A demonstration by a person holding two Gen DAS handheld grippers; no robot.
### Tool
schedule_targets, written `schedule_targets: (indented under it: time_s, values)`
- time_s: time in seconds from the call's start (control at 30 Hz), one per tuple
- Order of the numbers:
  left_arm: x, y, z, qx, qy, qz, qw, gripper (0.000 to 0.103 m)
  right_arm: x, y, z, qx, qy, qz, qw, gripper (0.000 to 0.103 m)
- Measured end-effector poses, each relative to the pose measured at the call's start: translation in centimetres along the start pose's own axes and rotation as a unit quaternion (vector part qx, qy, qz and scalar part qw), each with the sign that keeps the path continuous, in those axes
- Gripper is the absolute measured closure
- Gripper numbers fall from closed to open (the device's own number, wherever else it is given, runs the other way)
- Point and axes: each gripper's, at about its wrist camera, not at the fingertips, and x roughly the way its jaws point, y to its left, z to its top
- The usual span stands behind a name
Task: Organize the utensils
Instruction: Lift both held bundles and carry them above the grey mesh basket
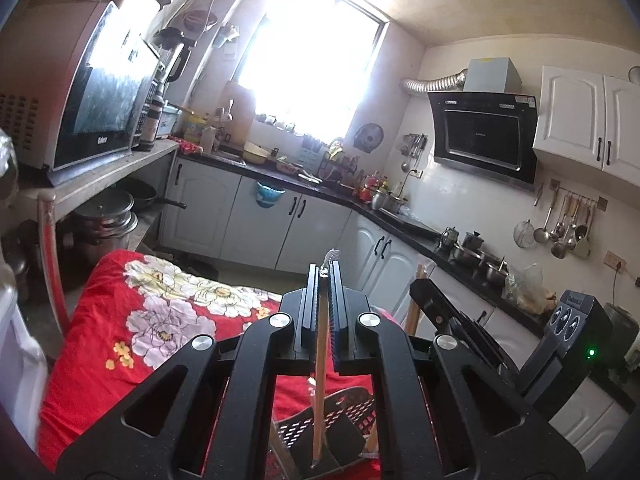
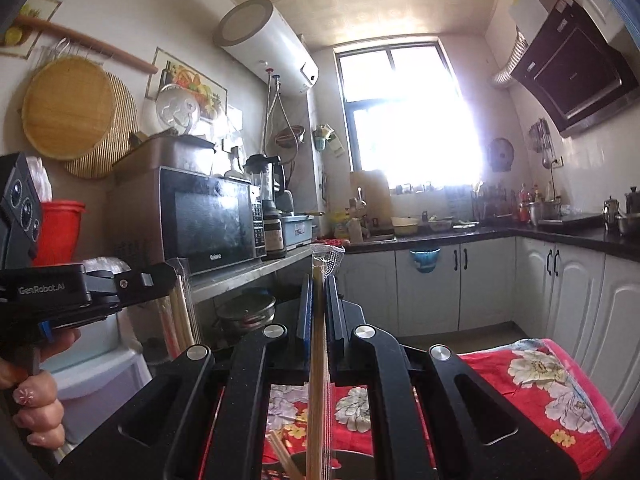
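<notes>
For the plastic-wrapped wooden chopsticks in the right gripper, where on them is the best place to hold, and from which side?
Grip the wrapped wooden chopsticks on the upper shaft just below the crinkled wrapper end, roughly where the right gripper is shut on them now, coming from the side with a pad on each flank. They stand near upright and slender, tips down toward the black slotted plastic basket.

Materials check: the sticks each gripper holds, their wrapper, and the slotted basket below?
Chopsticks: pale tan, matte, look like bamboo or wood; which one I can't tell. Their sleeve: thin clear plastic film, glossy and crinkled at the top. The left gripper holds a similar tan stick. Basket: dark, with evenly moulded slots, probably rigid plastic.
</notes>
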Motion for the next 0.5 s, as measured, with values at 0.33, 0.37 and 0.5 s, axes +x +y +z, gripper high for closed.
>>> schedule_targets:
  time_s: [0.33,0.37,0.5]
  values:
    - [1.5,0.7,-2.6,0.008,0.012,0.010,0.9998,0.101,1.8,-0.1,-3.2,-0.026,0.002,-0.026,0.999,0.097]
    - [1.6,0.8,-2.7,0.008,0.013,0.010,0.9998,0.101,1.8,-0.1,-3.5,-0.026,0.001,-0.029,0.999,0.097]
    - [1.9,0.9,-3.6,0.013,0.014,0.009,0.9998,0.101,2.2,-0.1,-4.3,-0.033,-0.006,-0.035,0.999,0.097]
